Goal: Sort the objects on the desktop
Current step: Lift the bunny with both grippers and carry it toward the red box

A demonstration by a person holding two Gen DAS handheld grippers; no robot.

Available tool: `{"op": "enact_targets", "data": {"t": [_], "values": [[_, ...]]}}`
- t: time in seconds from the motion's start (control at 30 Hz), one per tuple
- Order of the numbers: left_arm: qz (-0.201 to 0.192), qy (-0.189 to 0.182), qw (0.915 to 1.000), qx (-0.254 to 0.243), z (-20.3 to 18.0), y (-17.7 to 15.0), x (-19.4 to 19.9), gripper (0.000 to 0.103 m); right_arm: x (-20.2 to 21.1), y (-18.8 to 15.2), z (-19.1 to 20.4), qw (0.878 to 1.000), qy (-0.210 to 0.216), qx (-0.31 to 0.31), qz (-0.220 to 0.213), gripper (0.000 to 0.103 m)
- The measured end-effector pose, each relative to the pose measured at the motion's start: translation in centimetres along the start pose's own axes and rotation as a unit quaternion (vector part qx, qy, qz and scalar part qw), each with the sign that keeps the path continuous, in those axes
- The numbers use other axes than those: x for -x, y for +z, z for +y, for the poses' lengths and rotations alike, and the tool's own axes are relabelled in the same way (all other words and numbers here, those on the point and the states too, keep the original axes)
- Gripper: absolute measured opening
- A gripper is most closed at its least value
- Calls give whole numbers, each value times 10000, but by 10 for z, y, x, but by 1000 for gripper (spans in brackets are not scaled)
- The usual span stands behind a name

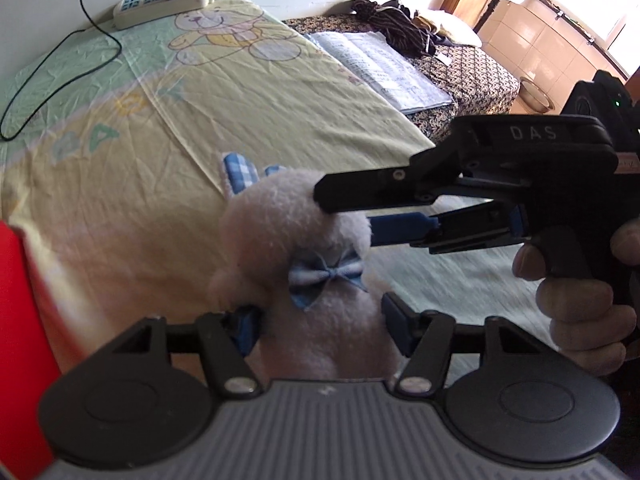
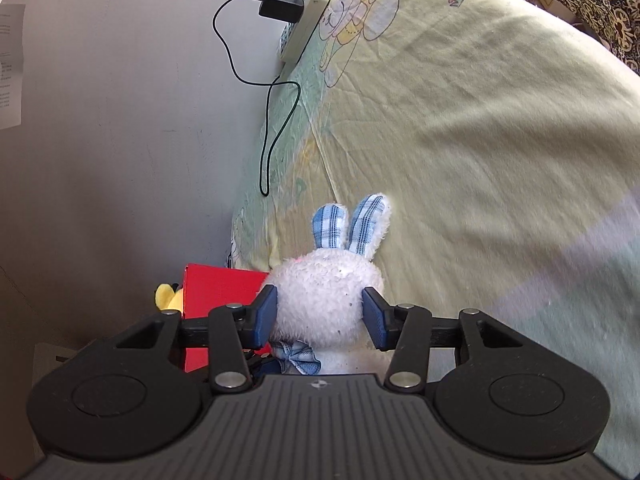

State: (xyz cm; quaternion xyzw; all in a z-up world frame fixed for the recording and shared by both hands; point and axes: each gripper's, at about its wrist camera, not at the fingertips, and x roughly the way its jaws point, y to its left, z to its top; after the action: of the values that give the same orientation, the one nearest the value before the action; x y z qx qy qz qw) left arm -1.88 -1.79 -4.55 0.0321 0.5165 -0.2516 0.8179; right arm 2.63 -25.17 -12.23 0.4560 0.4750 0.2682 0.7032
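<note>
While pinched by both, plush rabbit between left hand-held gripper and right hand-held gripper.

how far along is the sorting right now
Looks early. A yellow plush sits beside the red box, possibly sorted. In hand: the white bunny, with the right gripper jaws closed on its head and the left gripper jaws around its body. Left: placing the bunny.

looks like someone's bedroom at home: cartoon bear sheet over the surface, patterned bed behind with clothes piled on it, power strip by the wall.
</note>
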Motion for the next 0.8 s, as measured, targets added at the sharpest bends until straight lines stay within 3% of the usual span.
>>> {"op": "enact_targets", "data": {"t": [0.23, 0.4, 0.63, 0.8], "values": [[63, -76, 9998, 165, 8, -34, 19, 64, -3, -41, 5, 9997, -90, 33, 217, 49], [-166, 51, 9998, -32, 6, -50, 39, 64, -5, -60, 13, 9996, -38, 98, 249, 49], [-911, 92, 9945, -508, 14, -55, 95, 64, -1, -81, 56, 9986, 224, 408, -248, 49], [-1557, 154, 9846, -785, 33, -60, 144, 64, 2, -102, 101, 9929, 444, 852, -698, 49]]}}
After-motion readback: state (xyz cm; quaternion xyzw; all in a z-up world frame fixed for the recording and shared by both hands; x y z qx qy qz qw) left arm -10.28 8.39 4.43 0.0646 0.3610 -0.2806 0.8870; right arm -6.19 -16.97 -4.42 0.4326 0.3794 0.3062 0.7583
